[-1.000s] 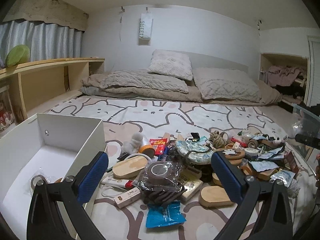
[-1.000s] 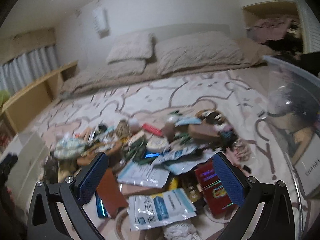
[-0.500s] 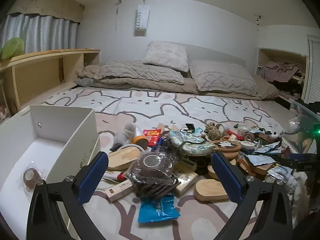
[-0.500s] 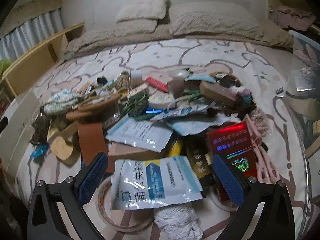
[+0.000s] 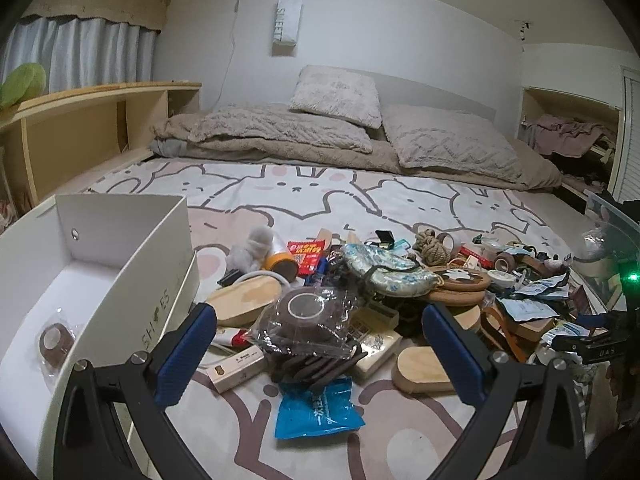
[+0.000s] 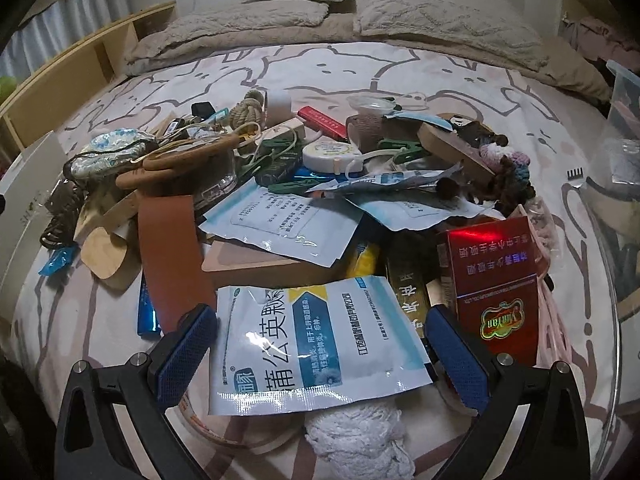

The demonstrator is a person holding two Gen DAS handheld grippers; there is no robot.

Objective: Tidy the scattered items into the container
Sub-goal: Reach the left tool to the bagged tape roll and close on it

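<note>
Two tongs: my left tongs [image 5: 320, 354] and right tongs [image 6: 322, 360], both spread apart, empty.
Container: white box [image 5: 132, 276], ten o'clock of left tongs.
Risk: slippery bagged tape roll [image 5: 306, 314], twelve o'clock, may slide out.
Sachet [image 6: 316, 344]: between right tongs; flat, may escape.

- Right gripper [image 6: 320, 354] has descended onto the pile; white-blue sachet [image 6: 316, 344] now between its spread fingers, contact apparently none.
- Left gripper [image 5: 320, 346] view shifted slightly towards 6 o'clock.
</note>
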